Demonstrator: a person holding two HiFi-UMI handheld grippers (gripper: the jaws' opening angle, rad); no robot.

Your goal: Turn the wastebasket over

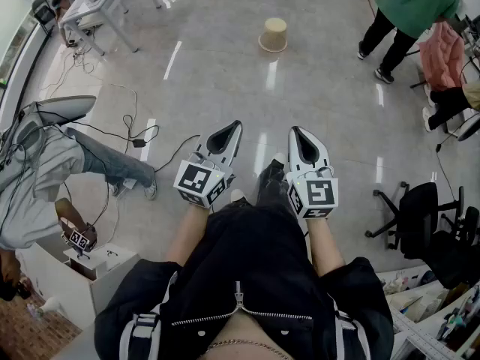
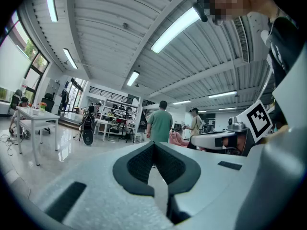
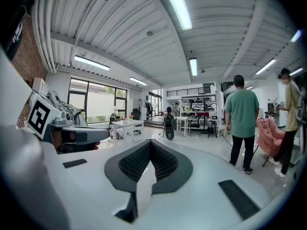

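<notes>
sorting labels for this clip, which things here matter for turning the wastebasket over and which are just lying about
For the job: wastebasket, left gripper, right gripper, both shut and empty.

Lying about: white table, floor cables, black office chair.

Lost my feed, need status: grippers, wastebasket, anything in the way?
Left gripper and right gripper shut, empty. Wastebasket on floor ahead, untouched. Person off right, not in path.
</notes>
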